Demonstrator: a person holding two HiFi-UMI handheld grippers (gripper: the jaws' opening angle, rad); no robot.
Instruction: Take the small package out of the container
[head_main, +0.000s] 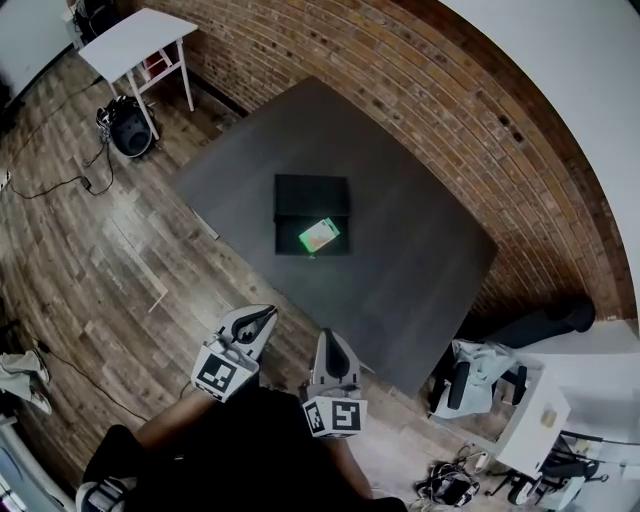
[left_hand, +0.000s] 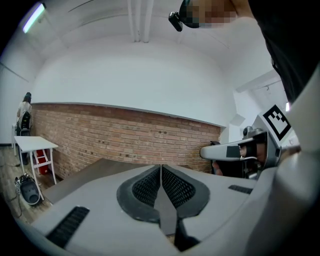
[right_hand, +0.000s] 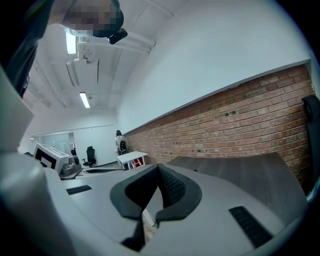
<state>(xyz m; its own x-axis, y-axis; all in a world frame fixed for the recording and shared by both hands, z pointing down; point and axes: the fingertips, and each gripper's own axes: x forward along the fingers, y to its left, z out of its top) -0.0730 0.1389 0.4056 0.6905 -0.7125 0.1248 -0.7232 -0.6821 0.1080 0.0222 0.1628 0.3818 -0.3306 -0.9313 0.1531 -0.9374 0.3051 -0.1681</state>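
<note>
A small green package (head_main: 319, 236) lies in an open black container (head_main: 310, 195) in the middle of a dark table (head_main: 410, 270). Both grippers are held low, close to the person's body and well short of the table's near edge. In the head view my left gripper (head_main: 268, 312) points toward the table, with my right gripper (head_main: 330, 335) beside it. In the left gripper view the left gripper (left_hand: 161, 167) has its ribbed pads pressed together with nothing between them. The right gripper (right_hand: 158, 167) is likewise shut and empty. Neither gripper view shows the package.
A brick wall (head_main: 470, 110) runs behind the table. A white side table (head_main: 140, 40) and a black bag (head_main: 130, 128) with cables stand on the wood floor at far left. Grey equipment (head_main: 480, 375) and a white unit sit at lower right.
</note>
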